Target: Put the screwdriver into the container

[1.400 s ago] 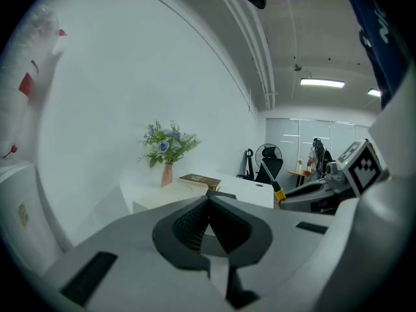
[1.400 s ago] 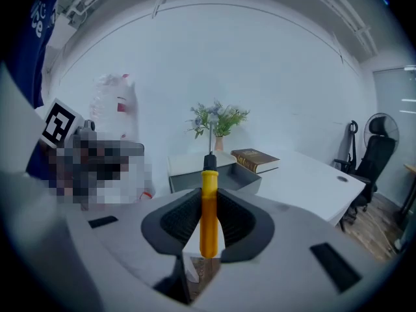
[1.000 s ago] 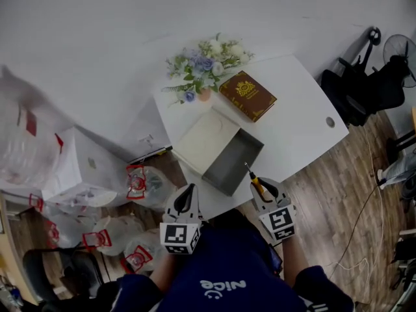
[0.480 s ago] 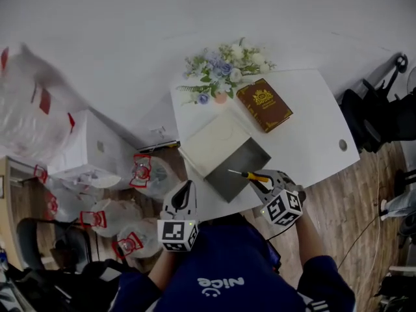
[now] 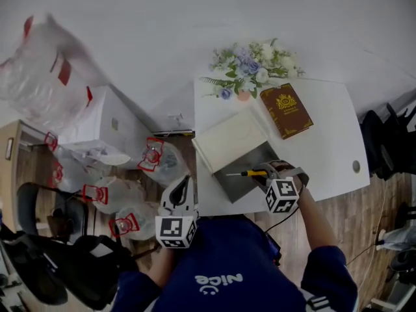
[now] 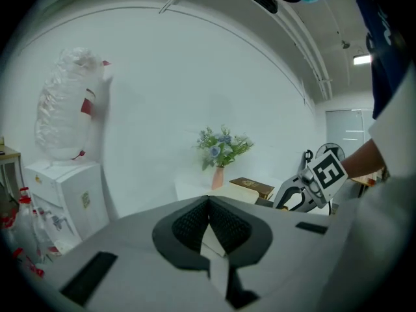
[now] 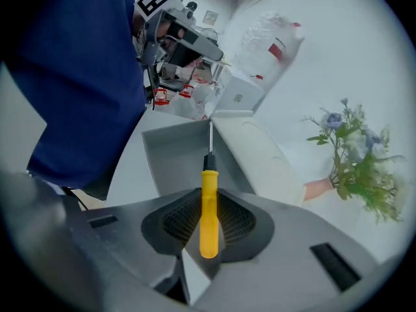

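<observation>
A screwdriver (image 5: 249,173) with a yellow handle (image 7: 208,207) is clamped between the pads of my right gripper (image 5: 262,174), which is shut on it. Its thin shaft points left over the open grey container (image 5: 239,188), whose inside (image 7: 170,164) lies straight ahead in the right gripper view. The container's cream lid (image 5: 231,139) stands open behind it. My left gripper (image 5: 184,187) hangs off the table's front left corner, shut (image 6: 208,200) with nothing between its pads.
The white table (image 5: 333,142) also carries a vase of flowers (image 5: 244,77) and a brown book (image 5: 286,110) behind the container. Left of the table stand a white box (image 5: 114,125) and several plastic bags (image 5: 140,168) on the floor. A black chair (image 5: 45,265) sits at lower left.
The right gripper has swung the screwdriver round from pointing up-left to pointing left, low over the container. The head view has shifted, so the table sits further right. The left gripper stays shut.
</observation>
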`<state>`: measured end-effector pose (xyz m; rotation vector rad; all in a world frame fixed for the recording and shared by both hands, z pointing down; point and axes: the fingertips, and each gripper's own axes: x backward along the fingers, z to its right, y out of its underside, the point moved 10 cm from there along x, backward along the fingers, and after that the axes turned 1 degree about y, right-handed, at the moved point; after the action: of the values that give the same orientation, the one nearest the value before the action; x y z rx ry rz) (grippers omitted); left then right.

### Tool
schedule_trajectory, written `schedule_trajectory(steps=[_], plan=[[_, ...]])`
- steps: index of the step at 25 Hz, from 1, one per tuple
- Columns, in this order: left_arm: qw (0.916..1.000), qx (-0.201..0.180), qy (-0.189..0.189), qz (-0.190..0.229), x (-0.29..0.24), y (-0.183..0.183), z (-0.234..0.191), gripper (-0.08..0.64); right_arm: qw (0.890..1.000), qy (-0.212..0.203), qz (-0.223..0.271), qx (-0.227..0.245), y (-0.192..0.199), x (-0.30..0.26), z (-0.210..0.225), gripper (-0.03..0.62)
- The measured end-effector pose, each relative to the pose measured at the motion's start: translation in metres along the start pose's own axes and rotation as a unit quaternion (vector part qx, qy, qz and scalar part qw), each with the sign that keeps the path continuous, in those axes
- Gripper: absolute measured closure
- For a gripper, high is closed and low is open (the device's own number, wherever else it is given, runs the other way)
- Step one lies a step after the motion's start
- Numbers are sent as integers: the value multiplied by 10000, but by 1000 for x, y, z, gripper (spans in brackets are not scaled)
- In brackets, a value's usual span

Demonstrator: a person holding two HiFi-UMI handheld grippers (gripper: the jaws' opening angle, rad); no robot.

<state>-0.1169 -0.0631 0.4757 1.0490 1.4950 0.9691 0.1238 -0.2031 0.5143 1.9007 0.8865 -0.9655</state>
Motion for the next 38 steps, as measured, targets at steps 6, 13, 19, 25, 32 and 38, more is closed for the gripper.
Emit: schedule_trajectory(steps=[6,13,19,25,32,38], plan=[[9990,50,-438,-68,7,5,0,543,9991,-412,16,130,6,-31,9,502],[9969,113,-773,-107,11,5,2,543,9976,-686,-42,71,12,-59,16,502],[9949,182,-986,-89,13,8,2,543,9957,-924,-9,-87,15,-69,23,502],[9938,268,-1075,-68,11,8,-2,543,9901,-1283,-15,-572,16,-71,31,502],[9950,243,-958,-106,4,6,-1,543,9845,-1465,-37,-961,17,-73,37,500],[9955,379,-863,-118,3,7,-5,543,9840,-1246,-3,-1273,16,-70,38,435]])
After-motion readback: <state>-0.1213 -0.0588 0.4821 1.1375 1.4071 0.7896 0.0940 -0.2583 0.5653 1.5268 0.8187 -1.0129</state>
